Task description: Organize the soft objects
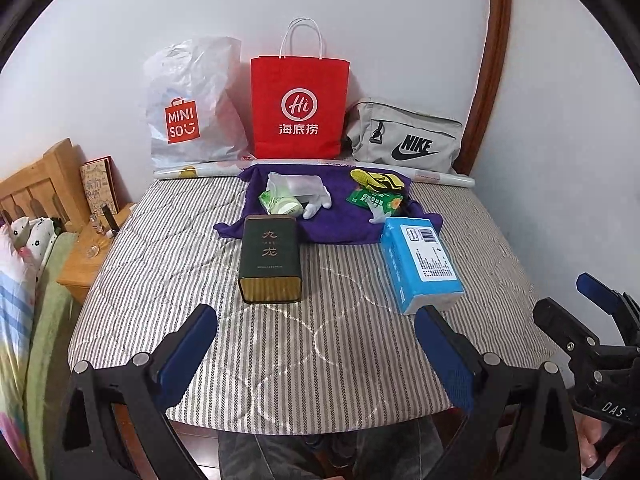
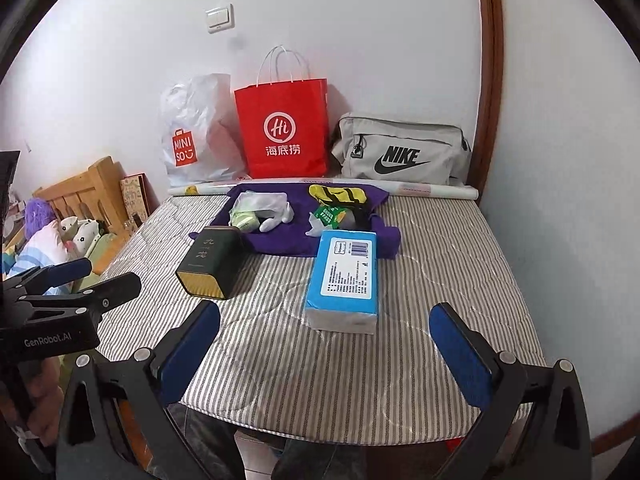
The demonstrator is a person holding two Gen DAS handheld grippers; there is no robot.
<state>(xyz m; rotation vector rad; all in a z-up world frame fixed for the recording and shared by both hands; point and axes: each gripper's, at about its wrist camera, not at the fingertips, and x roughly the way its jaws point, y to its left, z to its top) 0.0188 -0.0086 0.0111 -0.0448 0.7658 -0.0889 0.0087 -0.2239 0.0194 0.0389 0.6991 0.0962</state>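
A purple cloth point(image 1: 332, 228) point(image 2: 280, 240) lies at the back of the striped table point(image 1: 320, 340) point(image 2: 440, 272). On it lie a white glove point(image 1: 318, 202) point(image 2: 280, 216), a clear bag with a green packet point(image 1: 280, 196) point(image 2: 250, 210), a yellow-black sock point(image 1: 378, 180) point(image 2: 336, 194) and a green snack packet point(image 1: 374, 200) point(image 2: 329, 214). A blue tissue pack point(image 1: 420, 264) point(image 2: 346, 276) and a dark tea tin point(image 1: 270, 264) point(image 2: 212, 264) lie nearer. My left gripper point(image 1: 316, 344) point(image 2: 76, 276) and right gripper point(image 2: 324, 340) point(image 1: 576, 296) are open and empty over the front edge.
A white Miniso bag point(image 1: 192, 112) point(image 2: 192, 136), a red paper bag point(image 1: 298, 108) point(image 2: 284, 132) and a grey Nike pouch point(image 1: 404, 140) point(image 2: 400, 152) stand against the back wall, with a rolled sheet point(image 1: 440, 178) point(image 2: 432, 190) before them. A wooden bed and nightstand point(image 1: 92, 240) are left.
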